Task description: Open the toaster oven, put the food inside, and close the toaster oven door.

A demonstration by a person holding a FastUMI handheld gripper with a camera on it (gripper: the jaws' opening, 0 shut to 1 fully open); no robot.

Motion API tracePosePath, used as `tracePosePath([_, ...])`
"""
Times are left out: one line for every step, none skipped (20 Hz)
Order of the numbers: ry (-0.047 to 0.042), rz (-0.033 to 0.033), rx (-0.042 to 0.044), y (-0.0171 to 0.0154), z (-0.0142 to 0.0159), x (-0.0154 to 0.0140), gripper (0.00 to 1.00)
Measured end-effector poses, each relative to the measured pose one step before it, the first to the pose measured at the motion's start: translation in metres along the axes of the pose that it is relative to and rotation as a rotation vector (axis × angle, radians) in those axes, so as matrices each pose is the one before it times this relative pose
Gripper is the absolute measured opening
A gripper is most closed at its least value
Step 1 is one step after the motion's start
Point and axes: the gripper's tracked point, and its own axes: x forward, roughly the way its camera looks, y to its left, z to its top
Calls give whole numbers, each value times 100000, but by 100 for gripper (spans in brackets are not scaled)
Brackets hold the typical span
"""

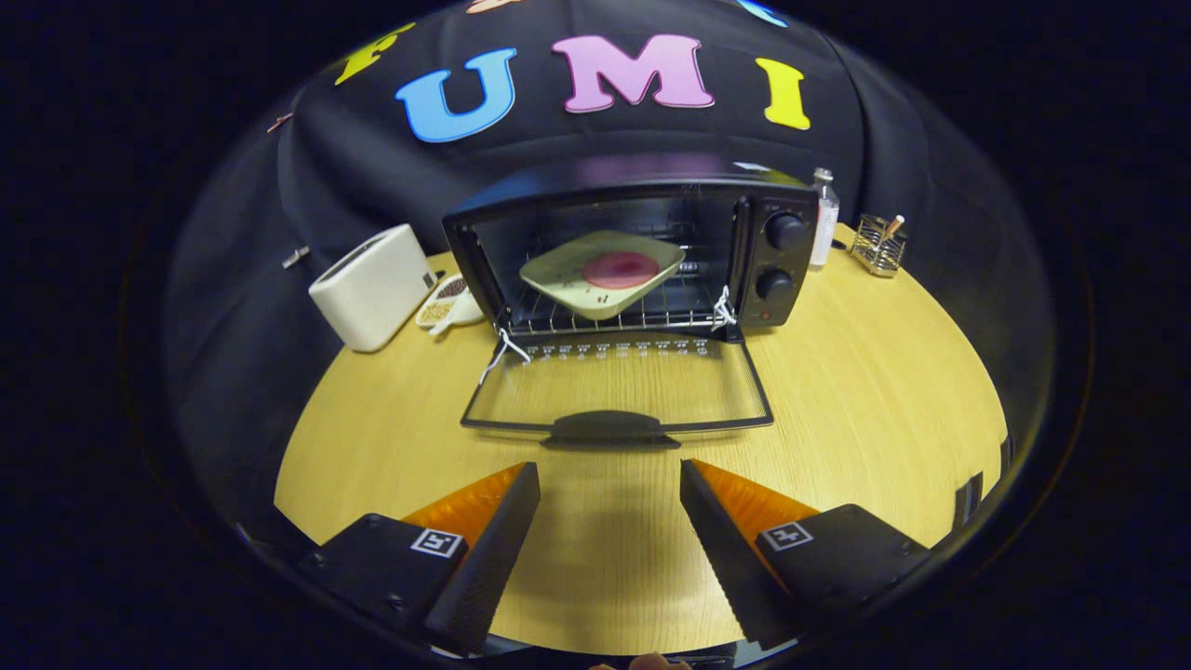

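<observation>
A black toaster oven (782,265) stands at the back of the round wooden table (865,400). Its glass door (619,386) lies folded down flat toward me, with the dark handle (609,428) at its near edge. Inside, a pale square plate (568,274) carrying a round pink slice of food (621,270) rests tilted on the wire rack (605,318). My gripper (609,479) is open, with nothing between its fingers, and hovers over the table a little short of the door handle.
A white toaster (372,288) stands left of the oven, with a small white dish of grains (449,302) beside it. To the oven's right are a clear bottle (823,219) and a wire holder (879,244).
</observation>
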Motion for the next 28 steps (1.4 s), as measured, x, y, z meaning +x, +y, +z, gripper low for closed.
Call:
tracePosePath([2136,-1449,-1234,235,-1315,-422,99])
tracePosePath([1311,-1319,-460,-249,-372,743,100])
tracePosePath([988,-1018,-216,-119,-301,759,100])
tracePosePath([1311,-1642,-369,-296,-374,738,100])
tracePosePath([1420,-822,-122,-54,-227,666,100])
tracePosePath([781,-214,-11,80,-65,703,100])
tracePosePath([379,-619,-330,-44,66,680,100])
tracePosePath([765,-1847,-213,-290,-75,555,100])
tracePosePath([439,-2228,930,-340,3,565,100])
tracePosePath([521,-880,1315,-7,-44,513,100])
tracePosePath([423,287,1629,193,124,377,100])
tracePosePath([-2643,-518,963,3,758,618,100])
tracePosePath([1691,407,-331,173,-368,-265,100])
tracePosePath([-2012,-11,-1154,38,341,228,99])
tracePosePath([-730,133,-2755,-57,93,-138,99])
tracePosePath([-801,-76,-1884,-21,171,-153,100])
tracePosePath([-359,28,-1160,49,219,-339,100])
tracePosePath([-820,149,-1008,46,294,-322,100])
tracePosePath([-1214,477,-1087,39,373,-567,99])
tracePosePath([-2190,775,-1234,79,602,-832,99])
tracePosePath([-2631,1065,-1142,66,708,-880,99])
tracePosePath([-2555,1330,-350,41,742,-1010,99])
tracePosePath([-1763,1484,702,4,825,-795,99])
tracePosePath([-1556,1648,1633,-43,762,-726,99])
tracePosePath([-1516,1833,1890,-20,1176,-487,100])
tracePosePath([-1799,1346,1039,-183,897,-79,100])
tracePosePath([-2572,587,29,-231,1312,-294,99])
tracePosePath([-1927,-23,-1117,-257,1117,-176,100])
